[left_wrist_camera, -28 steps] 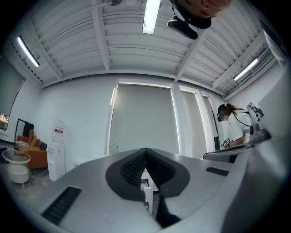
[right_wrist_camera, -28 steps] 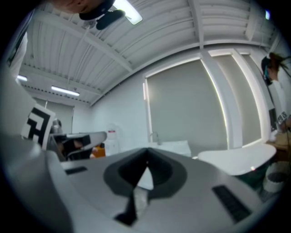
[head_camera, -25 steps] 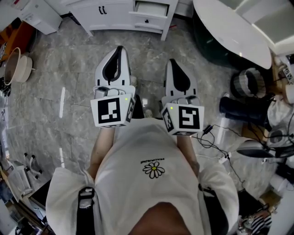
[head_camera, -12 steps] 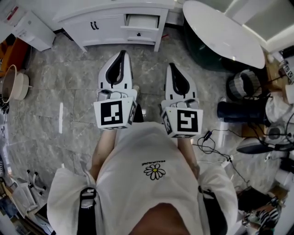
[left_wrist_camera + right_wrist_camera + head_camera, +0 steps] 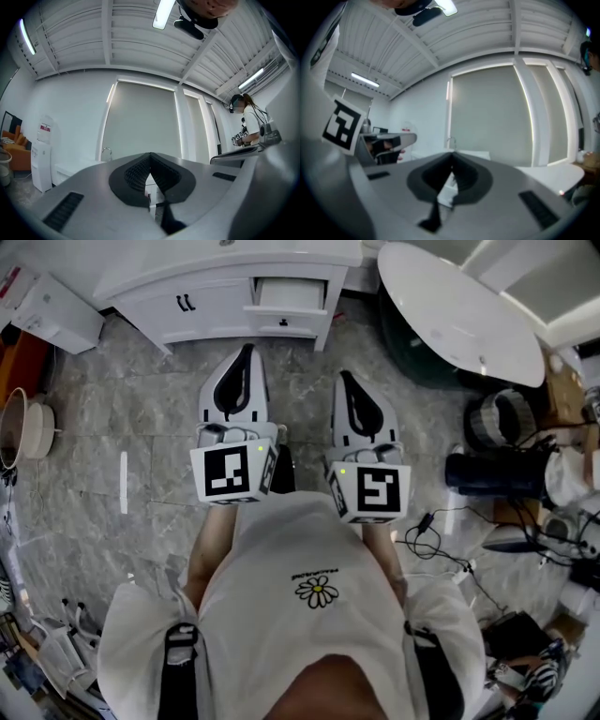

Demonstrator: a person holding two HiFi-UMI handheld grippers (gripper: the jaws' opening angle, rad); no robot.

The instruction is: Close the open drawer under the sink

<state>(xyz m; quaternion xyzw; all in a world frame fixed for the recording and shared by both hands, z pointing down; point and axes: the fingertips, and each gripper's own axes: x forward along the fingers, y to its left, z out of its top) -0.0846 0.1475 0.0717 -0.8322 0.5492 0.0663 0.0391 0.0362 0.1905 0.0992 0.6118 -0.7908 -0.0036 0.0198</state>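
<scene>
A white sink cabinet stands at the top of the head view. Its upper right drawer is pulled out, above a closed drawer with a dark handle. My left gripper and right gripper are held side by side over the floor, pointing at the cabinet and apart from it. Both are shut with nothing between the jaws. In the left gripper view the shut left gripper points toward the sink's faucet. In the right gripper view the shut right gripper faces the same faucet.
Grey marble tiles cover the floor. A round white table stands to the right of the cabinet, a white box to its left. Cables and dark gear lie at the right, a beige pot at the far left.
The cabinet has slid lower and closer in the head view. Both grippers have moved forward toward it, side by side, jaws staying shut.
</scene>
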